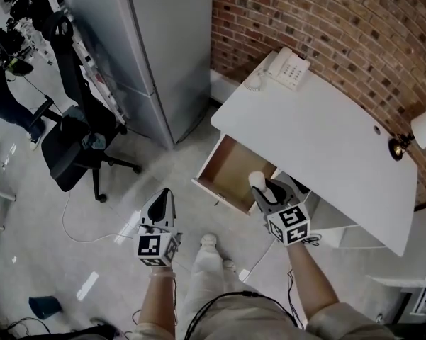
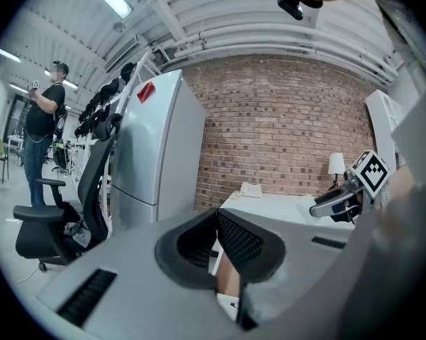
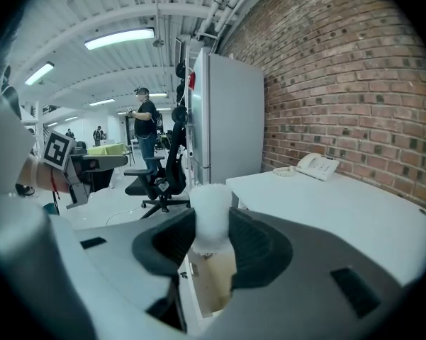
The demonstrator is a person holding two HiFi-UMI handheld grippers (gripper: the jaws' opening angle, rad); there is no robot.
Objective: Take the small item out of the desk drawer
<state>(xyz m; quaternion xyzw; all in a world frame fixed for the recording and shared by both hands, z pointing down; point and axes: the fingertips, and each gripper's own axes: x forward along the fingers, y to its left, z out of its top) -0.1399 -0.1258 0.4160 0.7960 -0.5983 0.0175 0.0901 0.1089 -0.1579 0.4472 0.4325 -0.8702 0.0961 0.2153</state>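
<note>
The white desk (image 1: pixel 333 137) has its drawer (image 1: pixel 230 167) pulled open toward me, its pale wooden inside bare where it shows. My right gripper (image 1: pixel 261 188) hovers over the drawer's right end, shut on a small white fuzzy item (image 1: pixel 256 180). In the right gripper view the white item (image 3: pixel 210 214) stands upright, pinched between the dark pads, with the open drawer (image 3: pixel 216 285) below. My left gripper (image 1: pixel 163 194) hangs over the floor left of the drawer, its jaws shut with nothing in them; its tips (image 2: pixel 216 218) meet in the left gripper view.
A white telephone (image 1: pixel 288 68) sits at the desk's far corner and a lamp (image 1: pixel 417 132) at its right end by the brick wall. A tall grey cabinet (image 1: pixel 163 41) stands left of the desk. A black office chair (image 1: pixel 74 144) and a cable (image 1: pixel 92 236) are on the floor.
</note>
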